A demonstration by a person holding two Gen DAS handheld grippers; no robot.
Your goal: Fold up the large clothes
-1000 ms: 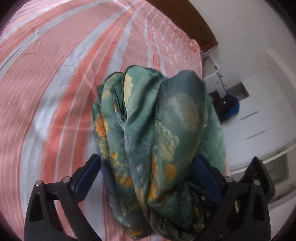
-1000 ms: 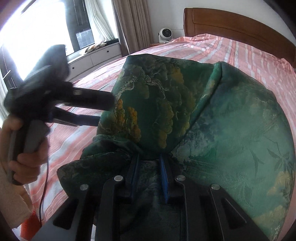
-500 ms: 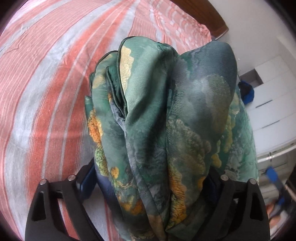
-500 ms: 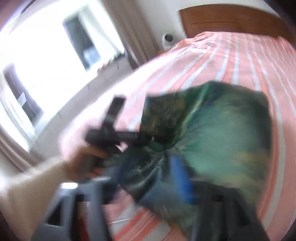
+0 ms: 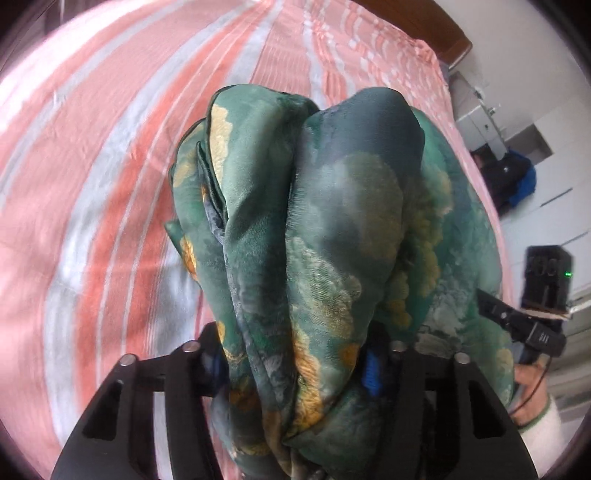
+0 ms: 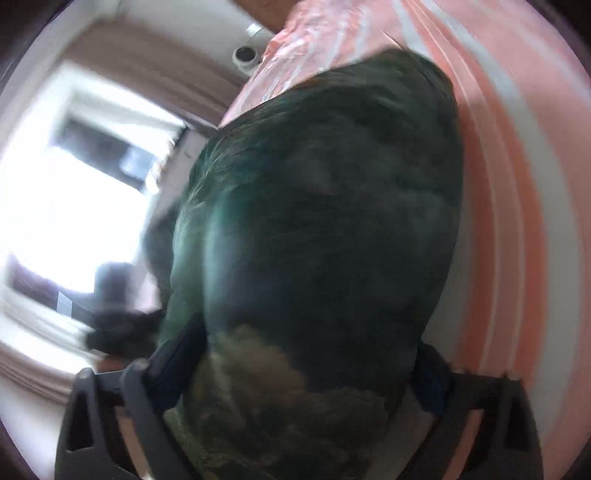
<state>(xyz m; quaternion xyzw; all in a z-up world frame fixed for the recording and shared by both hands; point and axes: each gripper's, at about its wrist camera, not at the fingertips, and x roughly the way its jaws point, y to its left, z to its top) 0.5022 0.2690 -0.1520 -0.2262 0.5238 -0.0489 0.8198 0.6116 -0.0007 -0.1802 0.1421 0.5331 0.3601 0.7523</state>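
Note:
A green garment (image 5: 332,236) with yellow and grey print is bunched into thick folds above the striped bed. My left gripper (image 5: 293,363) has the bundle's lower end between its blue pads (image 5: 370,369); its jaws are closing and pinch the cloth. In the right wrist view, which is blurred, the same garment (image 6: 325,229) fills the space between the wide-set fingers of my right gripper (image 6: 306,365); its jaws are closing, and I cannot see them pressing. The right gripper (image 5: 517,328) and the hand (image 5: 532,384) holding it also show in the left wrist view, close to the bundle's right side.
The bed (image 5: 110,166) has a pink and white striped sheet and a wooden headboard (image 5: 424,26). White cabinets (image 5: 554,206) and a dark blue bag (image 5: 513,181) stand beyond the bed's right side. A bright window (image 6: 74,184) and a small fan (image 6: 245,55) lie on the other side.
The left jaws have narrowed from wide onto the bundle. The right gripper let go of a pinched fold, swung and rolled across the garment, and now stands wide around the bulk.

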